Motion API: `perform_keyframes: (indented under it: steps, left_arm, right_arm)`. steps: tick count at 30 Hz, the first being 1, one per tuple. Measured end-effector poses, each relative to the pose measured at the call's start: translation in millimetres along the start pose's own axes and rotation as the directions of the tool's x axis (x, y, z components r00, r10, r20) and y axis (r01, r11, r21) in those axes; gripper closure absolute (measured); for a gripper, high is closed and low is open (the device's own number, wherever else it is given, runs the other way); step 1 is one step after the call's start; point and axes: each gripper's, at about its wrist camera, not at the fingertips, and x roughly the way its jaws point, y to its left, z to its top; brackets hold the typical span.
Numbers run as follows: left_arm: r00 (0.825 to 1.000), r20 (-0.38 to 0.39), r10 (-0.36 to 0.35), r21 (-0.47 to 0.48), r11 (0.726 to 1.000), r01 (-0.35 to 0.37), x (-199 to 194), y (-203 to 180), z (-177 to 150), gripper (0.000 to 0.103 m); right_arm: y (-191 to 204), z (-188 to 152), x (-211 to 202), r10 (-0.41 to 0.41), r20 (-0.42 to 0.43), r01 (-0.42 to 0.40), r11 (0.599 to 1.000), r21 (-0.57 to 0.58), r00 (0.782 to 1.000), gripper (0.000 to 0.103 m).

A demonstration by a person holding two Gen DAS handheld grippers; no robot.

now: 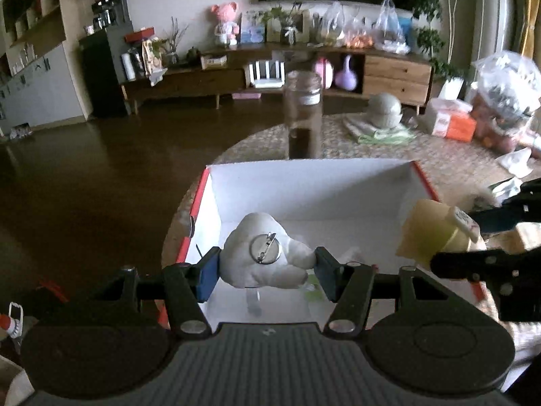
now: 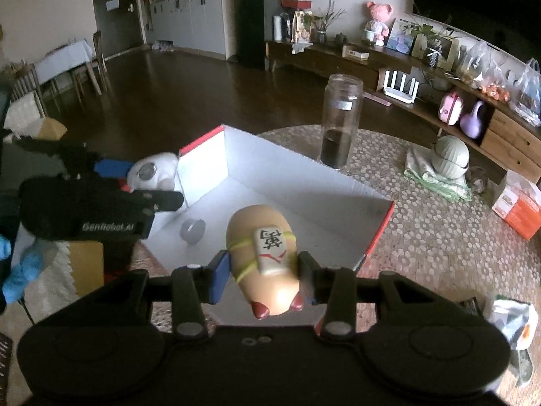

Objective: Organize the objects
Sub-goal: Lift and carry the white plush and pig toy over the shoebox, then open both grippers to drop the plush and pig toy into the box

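Counts: 1 red-edged white cardboard box (image 2: 304, 182), 2 plush toys (white (image 1: 267, 253), tan (image 2: 267, 253)), 1 tall glass jar (image 2: 341, 125), 1 small metal disc (image 2: 192, 230).

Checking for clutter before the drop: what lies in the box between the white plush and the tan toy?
In the right wrist view, a small grey disc lies on the white box floor between the white plush and the tan toy.

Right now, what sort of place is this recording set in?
Most likely a home living room: a long wooden sideboard with photo frames and a pink doll, a dining table with chairs, and a round woven-mat table holding the white box.
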Motion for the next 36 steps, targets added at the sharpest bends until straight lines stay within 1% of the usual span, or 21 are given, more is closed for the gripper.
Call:
perform_keyframes:
  steps: [4, 11, 13, 16, 22, 25, 29, 30, 35, 36]
  left_arm:
    - [0.999, -0.052, 0.006, 0.006, 1.0, -0.006, 30, 2, 9, 0.044]
    - [0.993, -0.122, 0.01, 0.037, 0.999, -0.006, 71, -7, 18, 0.044]
    - [0.986, -0.165, -0.003, 0.025, 1.0, 0.007, 85, -8, 20, 0.044]
    - [0.974, -0.225, 0.0, 0.001, 1.0, 0.0, 102, -8, 20, 0.044]
    - [0.961, -0.275, -0.005, -0.011, 1.0, 0.002, 118, -5, 17, 0.044]
    - [0.952, -0.306, -0.01, -0.021, 1.0, 0.004, 124, -3, 17, 0.044]
    - [0.945, -0.326, -0.014, -0.024, 1.0, 0.006, 128, -4, 18, 0.044]
    - [0.942, -0.336, -0.015, -0.026, 1.0, 0.007, 129, -4, 18, 0.044]
    - [0.911, -0.412, -0.026, -0.031, 0.999, 0.014, 138, -2, 16, 0.044]
    - [0.908, -0.418, -0.029, -0.031, 0.999, 0.017, 139, -2, 16, 0.043]
  right_arm:
    - [-3, 3, 26, -0.035, -0.032, 0.034, 0.999, -0.009, 0.999, 0.06]
    - [-6, 9, 61, -0.048, -0.084, 0.049, 0.999, 0.014, 0.995, 0.06]
    - [-5, 9, 69, -0.057, -0.096, 0.058, 0.998, 0.01, 0.994, 0.06]
    - [-6, 9, 79, -0.056, -0.116, 0.058, 0.998, 0.017, 0.992, 0.06]
    - [-5, 8, 89, -0.067, -0.115, 0.068, 0.998, 0.0, 0.991, 0.059]
    - [-5, 10, 92, -0.07, -0.116, 0.07, 0.998, -0.001, 0.991, 0.059]
    - [-6, 14, 97, -0.076, -0.12, 0.077, 0.997, -0.002, 0.99, 0.059]
    - [-6, 14, 96, -0.076, -0.12, 0.076, 0.997, -0.002, 0.99, 0.058]
    - [-7, 17, 99, -0.081, -0.124, 0.082, 0.997, 0.002, 0.989, 0.057]
    - [-7, 16, 99, -0.08, -0.125, 0.081, 0.997, 0.002, 0.989, 0.056]
